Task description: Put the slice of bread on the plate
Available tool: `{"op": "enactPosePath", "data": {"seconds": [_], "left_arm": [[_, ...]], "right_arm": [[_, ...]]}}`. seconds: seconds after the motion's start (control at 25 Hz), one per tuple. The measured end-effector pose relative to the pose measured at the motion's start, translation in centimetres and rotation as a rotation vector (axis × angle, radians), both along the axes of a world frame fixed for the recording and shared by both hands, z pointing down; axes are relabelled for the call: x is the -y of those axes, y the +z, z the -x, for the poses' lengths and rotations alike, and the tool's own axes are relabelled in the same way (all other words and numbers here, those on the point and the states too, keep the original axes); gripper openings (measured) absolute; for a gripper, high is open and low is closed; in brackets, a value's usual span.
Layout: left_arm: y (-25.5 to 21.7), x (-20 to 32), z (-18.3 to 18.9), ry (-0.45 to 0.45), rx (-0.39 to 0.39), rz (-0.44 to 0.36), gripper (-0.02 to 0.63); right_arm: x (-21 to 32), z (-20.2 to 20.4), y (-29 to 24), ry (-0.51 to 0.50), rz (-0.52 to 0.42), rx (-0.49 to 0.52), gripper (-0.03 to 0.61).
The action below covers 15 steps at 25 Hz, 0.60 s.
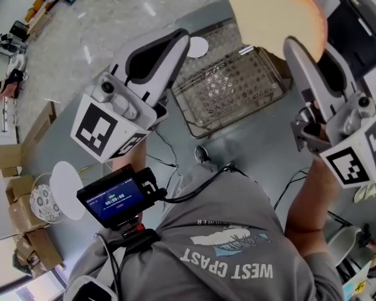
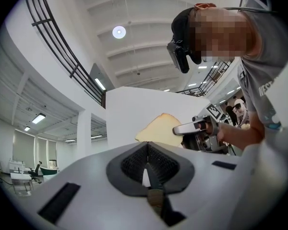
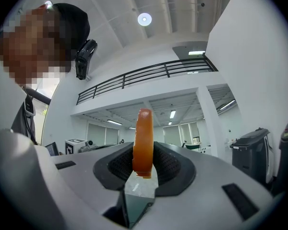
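The slice of bread (image 1: 272,14) is pale with a brown crust and is held up in the air at the top of the head view, above the table's far side. My right gripper (image 1: 296,47) is shut on its lower edge. In the right gripper view the slice (image 3: 144,128) stands edge-on between the dark pads. My left gripper (image 1: 180,39) is at the left, its jaws together with nothing in them, pointing toward a wire rack. From the left gripper view (image 2: 147,146) the bread (image 2: 159,131) shows ahead to the right. A white plate (image 1: 67,190) shows at lower left.
A wire rack (image 1: 229,86) sits on the grey table (image 1: 257,146) between the two grippers. A small white disc (image 1: 197,47) lies by its far-left corner. A black appliance (image 1: 363,27) stands at far right. Cables and a small screen (image 1: 116,199) hang near my body.
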<state>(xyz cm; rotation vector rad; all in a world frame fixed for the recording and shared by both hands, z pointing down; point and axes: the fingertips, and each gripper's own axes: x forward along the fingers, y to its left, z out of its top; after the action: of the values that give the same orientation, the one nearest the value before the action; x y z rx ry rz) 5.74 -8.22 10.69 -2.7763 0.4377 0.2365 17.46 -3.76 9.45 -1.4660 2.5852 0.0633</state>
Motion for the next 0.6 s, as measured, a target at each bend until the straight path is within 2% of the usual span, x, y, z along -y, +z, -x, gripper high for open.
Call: {"op": "enactPosePath", "data": {"seconds": [0.2,0.44,0.6], "left_arm": [[-0.7,-0.7,0.4,0.01,-0.026,-0.025,0.008],[0.6,6.4,3.4,0.028,-0.058,-0.002,0.008],[1.6,7.0,4.1,0.035,-0.059,0.016,0.008]], "right_arm": [[-0.9,0.1,-0.3,0.018,-0.015,-0.019,0.097],[6.1,3.2,0.6,0.037,0.011,-0.046,0.097],[7.0,4.2,1.8,0.039,0.035,-0.046,0.097]]}}
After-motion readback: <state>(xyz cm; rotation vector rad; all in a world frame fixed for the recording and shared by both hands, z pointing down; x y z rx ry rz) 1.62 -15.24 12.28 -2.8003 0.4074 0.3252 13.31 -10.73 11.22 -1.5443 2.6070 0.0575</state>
